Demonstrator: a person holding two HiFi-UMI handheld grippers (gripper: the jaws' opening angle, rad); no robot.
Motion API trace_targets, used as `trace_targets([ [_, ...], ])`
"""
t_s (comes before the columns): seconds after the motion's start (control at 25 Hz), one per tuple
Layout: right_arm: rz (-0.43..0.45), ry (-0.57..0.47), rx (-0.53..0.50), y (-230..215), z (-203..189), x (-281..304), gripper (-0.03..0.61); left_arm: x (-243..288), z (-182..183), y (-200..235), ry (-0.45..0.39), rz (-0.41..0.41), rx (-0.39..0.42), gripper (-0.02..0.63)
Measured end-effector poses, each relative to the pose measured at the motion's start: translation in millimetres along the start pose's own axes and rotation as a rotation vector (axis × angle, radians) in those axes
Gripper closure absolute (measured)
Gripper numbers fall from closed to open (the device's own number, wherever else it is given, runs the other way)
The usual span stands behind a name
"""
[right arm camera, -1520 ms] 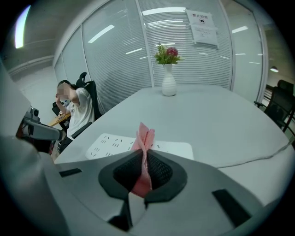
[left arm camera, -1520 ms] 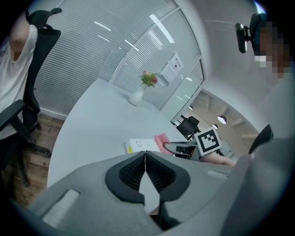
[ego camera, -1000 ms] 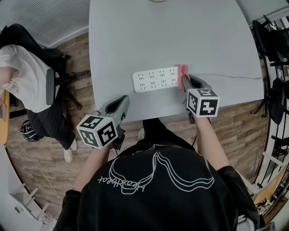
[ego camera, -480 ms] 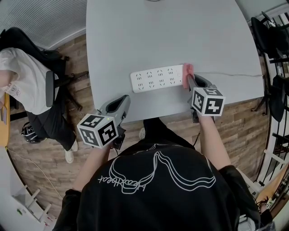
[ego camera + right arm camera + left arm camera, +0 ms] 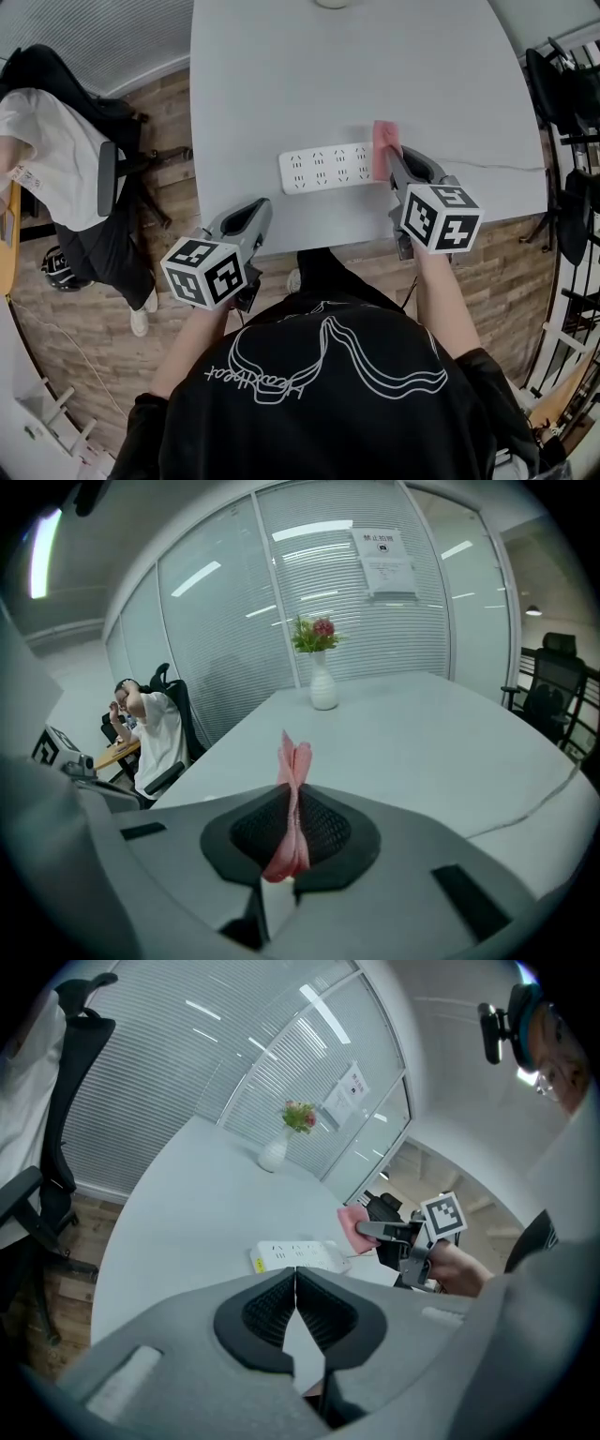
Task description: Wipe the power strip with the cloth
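My right gripper [image 5: 394, 167] pinches the cloth [image 5: 382, 142] at the right end of the strip [image 5: 326, 168], which lies on the table [image 5: 375, 66] near me. I should tip the cloth down and sweep left with light pressure. My left gripper [image 5: 251, 214] is pressed together and empty; it could brace the strip.

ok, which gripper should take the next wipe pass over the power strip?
Right. The right gripper is shut on the pink cloth, right at the power strip's right end. The left gripper is shut and empty, back at the table's near edge.
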State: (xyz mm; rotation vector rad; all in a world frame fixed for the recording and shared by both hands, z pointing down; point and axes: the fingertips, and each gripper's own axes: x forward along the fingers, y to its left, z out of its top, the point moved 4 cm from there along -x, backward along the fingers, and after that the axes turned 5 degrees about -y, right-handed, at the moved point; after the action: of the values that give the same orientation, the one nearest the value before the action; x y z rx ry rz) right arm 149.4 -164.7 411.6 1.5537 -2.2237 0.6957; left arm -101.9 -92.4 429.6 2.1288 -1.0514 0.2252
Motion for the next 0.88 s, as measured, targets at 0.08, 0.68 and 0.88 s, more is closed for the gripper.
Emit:
trace_targets([
  [0.08, 0.036, -0.008, -0.003, 13, 6, 4, 0.545, -4, 1, 0, -0.009, 0.006, -0.005, 0.600],
  [0.68, 0.311, 0.112, -0.106, 141, -29, 58, 0.545, -30, 2, 20, -0.044, 0.058, -0.040, 0.600],
  [0.88, 0.310, 0.154, -0.176, 150, -48, 70, 0.545, -35, 0, 26, -0.047, 0.071, -0.049, 0.600],
])
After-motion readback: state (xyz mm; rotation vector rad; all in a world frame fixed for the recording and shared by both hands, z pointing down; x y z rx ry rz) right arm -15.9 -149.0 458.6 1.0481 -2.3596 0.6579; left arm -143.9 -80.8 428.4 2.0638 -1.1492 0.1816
